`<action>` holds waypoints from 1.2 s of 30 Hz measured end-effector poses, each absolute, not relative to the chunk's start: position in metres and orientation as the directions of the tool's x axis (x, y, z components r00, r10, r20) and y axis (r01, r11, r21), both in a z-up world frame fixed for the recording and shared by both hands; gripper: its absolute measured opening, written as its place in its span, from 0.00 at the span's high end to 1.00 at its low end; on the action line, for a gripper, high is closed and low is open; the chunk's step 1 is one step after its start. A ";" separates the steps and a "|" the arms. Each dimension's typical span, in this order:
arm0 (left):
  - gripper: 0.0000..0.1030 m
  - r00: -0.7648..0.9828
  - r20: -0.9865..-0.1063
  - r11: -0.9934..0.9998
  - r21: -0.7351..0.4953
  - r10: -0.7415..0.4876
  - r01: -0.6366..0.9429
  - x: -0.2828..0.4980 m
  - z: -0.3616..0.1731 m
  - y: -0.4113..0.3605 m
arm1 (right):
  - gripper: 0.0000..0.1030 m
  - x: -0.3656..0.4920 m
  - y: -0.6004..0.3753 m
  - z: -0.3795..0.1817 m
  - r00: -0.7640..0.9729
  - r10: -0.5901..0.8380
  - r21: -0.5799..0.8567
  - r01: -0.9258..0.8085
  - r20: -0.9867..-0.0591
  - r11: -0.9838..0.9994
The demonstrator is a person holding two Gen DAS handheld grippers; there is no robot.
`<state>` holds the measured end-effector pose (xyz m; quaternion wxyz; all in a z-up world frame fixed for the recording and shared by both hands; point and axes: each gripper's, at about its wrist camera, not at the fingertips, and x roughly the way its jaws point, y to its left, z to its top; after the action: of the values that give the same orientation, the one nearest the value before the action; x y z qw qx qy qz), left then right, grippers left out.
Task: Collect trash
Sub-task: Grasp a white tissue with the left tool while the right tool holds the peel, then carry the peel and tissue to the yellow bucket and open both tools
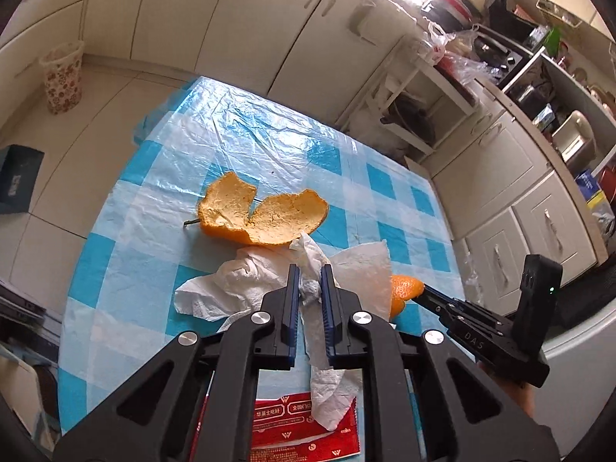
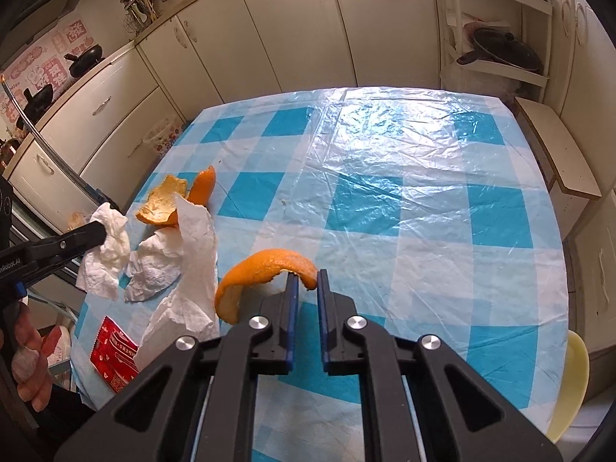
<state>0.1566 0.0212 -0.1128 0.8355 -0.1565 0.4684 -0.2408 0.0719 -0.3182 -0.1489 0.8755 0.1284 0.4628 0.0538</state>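
My left gripper (image 1: 308, 283) is shut on a crumpled white paper towel (image 1: 250, 281), held just above the blue checked tablecloth (image 1: 154, 208). A large orange peel (image 1: 261, 211) lies beyond it, pith side up. My right gripper (image 2: 306, 281) is shut on a curved strip of orange peel (image 2: 265, 265), lifted over the tablecloth (image 2: 404, 192). In the right wrist view the left gripper (image 2: 104, 231) pinches the towel (image 2: 115, 238) beside the large peel (image 2: 169, 200). The right gripper (image 1: 423, 288) shows with its peel strip (image 1: 402, 288) in the left wrist view.
A red snack wrapper (image 1: 285, 431) lies at the near table edge, also in the right wrist view (image 2: 113, 358). A floral waste basket (image 1: 63, 77) stands on the floor at the far left. Cabinets (image 1: 238, 19) surround the table. A low bench (image 2: 558, 154) stands to the right.
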 end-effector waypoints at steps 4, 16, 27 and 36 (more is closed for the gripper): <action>0.90 0.476 -0.696 0.842 -0.476 -0.537 0.255 0.146 -0.103 0.027 | 0.90 0.063 -0.326 -0.140 0.587 0.204 0.283 0.045 -0.783 0.958; 0.90 0.520 -0.691 0.865 -0.401 -0.502 0.301 0.115 -0.087 0.019 | 0.90 0.040 -0.325 -0.122 0.622 0.186 0.279 0.054 -0.761 0.959; 0.90 0.554 -0.668 0.867 -0.358 -0.497 0.346 0.093 -0.069 0.010 | 0.90 0.012 -0.327 -0.105 0.654 0.169 0.268 0.053 -0.738 0.962; 0.90 0.529 -0.673 0.852 -0.351 -0.517 0.388 0.085 -0.070 -0.015 | 0.90 -0.003 -0.345 -0.092 0.688 0.155 0.277 0.070 -0.709 0.958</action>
<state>0.0847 -0.0149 -0.0703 0.8707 -0.0792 0.4100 -0.2598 -0.0029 -0.3451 -0.0918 0.9076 0.1427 0.3942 0.0234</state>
